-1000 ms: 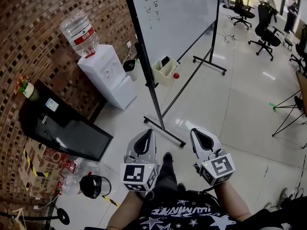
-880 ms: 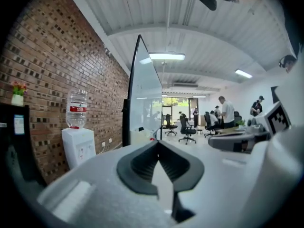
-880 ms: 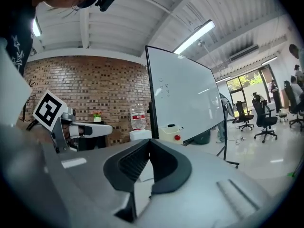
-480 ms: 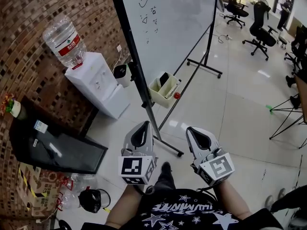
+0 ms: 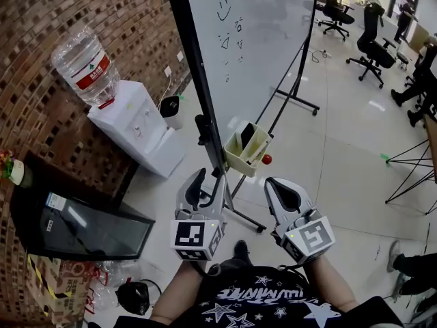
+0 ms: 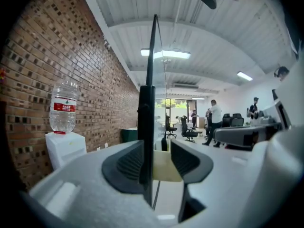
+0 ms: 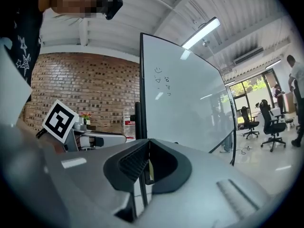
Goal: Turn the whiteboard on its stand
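Observation:
The whiteboard (image 5: 259, 46) stands on a black wheeled stand, its face carrying small scribbles. Its black side frame (image 5: 198, 80) runs down toward me. My left gripper (image 5: 205, 182) is at that frame's lower part, its jaws opening, with the black frame edge (image 6: 146, 127) standing between them. The edge lies against the left pad, with a gap to the right one. My right gripper (image 5: 277, 187) hovers just right of the frame, shut and empty, pointing at the board face (image 7: 185, 103). A beige tray (image 5: 252, 149) hangs under the board.
A white water dispenser (image 5: 136, 125) with a bottle (image 5: 82, 67) stands left of the board by the brick wall. A black screen (image 5: 82, 224) lies on the floor at left. Office chairs (image 5: 372, 39) and a person's legs (image 5: 410, 94) are at far right.
I have come closer to the board. The left gripper has moved up to the black frame edge and its jaws have parted around it. The right gripper has stayed shut.

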The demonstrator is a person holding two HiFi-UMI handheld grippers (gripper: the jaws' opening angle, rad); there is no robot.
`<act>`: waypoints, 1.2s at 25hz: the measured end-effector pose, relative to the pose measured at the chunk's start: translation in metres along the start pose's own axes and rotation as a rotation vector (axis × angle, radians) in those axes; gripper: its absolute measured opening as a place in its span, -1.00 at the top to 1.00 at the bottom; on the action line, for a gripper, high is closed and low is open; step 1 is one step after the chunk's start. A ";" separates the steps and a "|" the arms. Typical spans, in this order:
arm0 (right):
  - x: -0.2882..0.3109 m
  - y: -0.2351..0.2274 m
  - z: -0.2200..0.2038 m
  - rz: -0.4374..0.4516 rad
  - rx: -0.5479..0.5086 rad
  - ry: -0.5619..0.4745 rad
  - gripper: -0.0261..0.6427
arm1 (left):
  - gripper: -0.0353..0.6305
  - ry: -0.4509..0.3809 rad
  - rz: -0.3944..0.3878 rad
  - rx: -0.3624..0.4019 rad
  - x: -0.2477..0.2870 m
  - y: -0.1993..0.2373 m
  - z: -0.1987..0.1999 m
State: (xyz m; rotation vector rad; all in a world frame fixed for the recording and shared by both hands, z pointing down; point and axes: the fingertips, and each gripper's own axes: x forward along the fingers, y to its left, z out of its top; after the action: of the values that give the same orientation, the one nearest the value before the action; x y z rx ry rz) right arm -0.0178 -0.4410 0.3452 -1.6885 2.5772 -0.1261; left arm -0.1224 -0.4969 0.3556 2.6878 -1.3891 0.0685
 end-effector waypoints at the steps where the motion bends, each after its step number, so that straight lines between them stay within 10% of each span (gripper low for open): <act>1: 0.006 0.000 0.001 0.000 0.001 -0.001 0.89 | 0.34 0.001 -0.007 0.002 0.005 0.004 -0.001; 5: 0.023 -0.006 -0.006 -0.034 0.002 0.004 0.89 | -0.39 0.024 -0.032 0.056 0.025 0.016 0.001; 7: 0.031 -0.006 -0.005 -0.038 0.002 -0.002 0.89 | -0.45 0.026 -0.035 0.071 0.037 0.021 0.002; 22: 0.037 -0.033 -0.010 -0.132 0.021 -0.003 0.89 | -0.43 0.020 -0.138 0.041 0.093 0.024 0.006; 30: 0.047 -0.041 -0.008 -0.103 0.022 0.021 0.89 | -0.08 0.010 -0.128 0.063 0.093 0.022 0.009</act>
State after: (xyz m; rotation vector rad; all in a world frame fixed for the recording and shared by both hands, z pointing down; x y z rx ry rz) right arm 0.0000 -0.5002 0.3569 -1.8213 2.4942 -0.1772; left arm -0.0870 -0.5861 0.3567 2.8162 -1.2289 0.1168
